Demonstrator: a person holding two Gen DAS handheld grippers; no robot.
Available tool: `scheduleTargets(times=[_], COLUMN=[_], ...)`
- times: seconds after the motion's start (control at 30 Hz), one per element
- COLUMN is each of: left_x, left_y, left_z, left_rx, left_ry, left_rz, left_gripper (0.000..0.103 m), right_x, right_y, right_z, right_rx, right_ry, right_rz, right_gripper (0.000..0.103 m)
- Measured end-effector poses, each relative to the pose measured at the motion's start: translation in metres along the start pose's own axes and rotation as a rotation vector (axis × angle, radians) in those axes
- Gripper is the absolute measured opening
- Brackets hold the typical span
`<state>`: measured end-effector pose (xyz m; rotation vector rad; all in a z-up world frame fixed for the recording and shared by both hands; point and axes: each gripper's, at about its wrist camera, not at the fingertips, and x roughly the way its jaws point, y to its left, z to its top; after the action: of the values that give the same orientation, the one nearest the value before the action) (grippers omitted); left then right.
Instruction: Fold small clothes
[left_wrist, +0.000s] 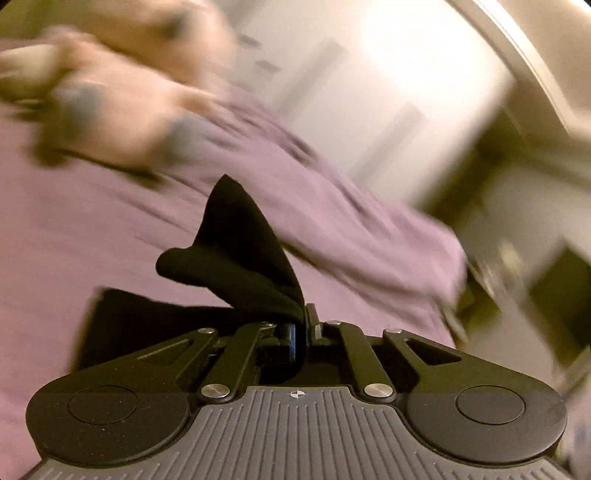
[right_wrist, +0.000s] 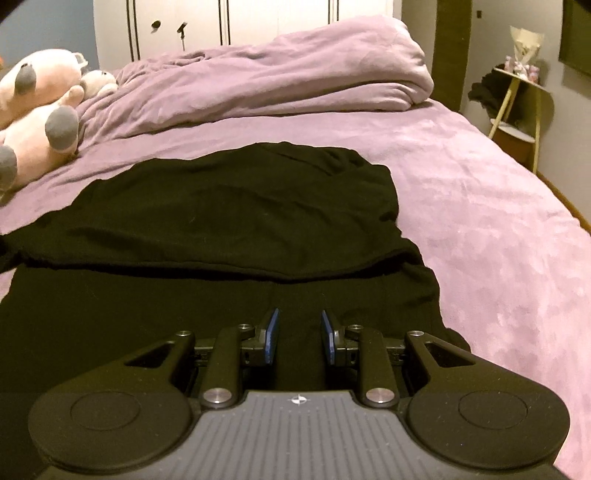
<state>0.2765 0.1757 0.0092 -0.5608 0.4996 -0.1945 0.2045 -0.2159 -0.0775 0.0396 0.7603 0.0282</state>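
Observation:
A black garment (right_wrist: 236, 221) lies spread on the purple bed (right_wrist: 480, 206), with one part folded over the rest. My right gripper (right_wrist: 298, 325) is open and empty, low over the garment's near part. In the left wrist view, my left gripper (left_wrist: 305, 317) is shut on a corner of the black garment (left_wrist: 236, 243), and the cloth stands up in a peak above the fingers. That view is tilted and blurred.
A bunched purple duvet (right_wrist: 280, 74) lies across the far end of the bed. Pink and grey plush toys (right_wrist: 40, 110) sit at the far left, also blurred in the left wrist view (left_wrist: 122, 110). A small side table (right_wrist: 521, 107) stands at the right.

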Motion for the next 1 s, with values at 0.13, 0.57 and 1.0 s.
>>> scheduleTargets(times=[0.13, 0.57, 1.0], left_x=[0.065, 0.030, 0.012], left_y=[-0.062, -0.042, 0.043], left_z=[-0.056, -0.081, -0.086], left_rx=[0.144, 0.340, 0.206], left_ry=[0.219, 0.212, 0.196], left_rz=[-0.002, 0.414, 0.695], left_gripper=[0.022, 0.053, 0.053], right_x=[-0.005, -0.008, 0.004], right_y=[-0.008, -0.024, 0.039], right_z=[-0.003, -0.014, 0.042], right_rx=[0.012, 0.006, 0.082], right_ry=[-0.006, -0.009, -0.036], right_rz=[0.012, 0.009, 0.327], right_gripper=[0.024, 0.024, 0.037])
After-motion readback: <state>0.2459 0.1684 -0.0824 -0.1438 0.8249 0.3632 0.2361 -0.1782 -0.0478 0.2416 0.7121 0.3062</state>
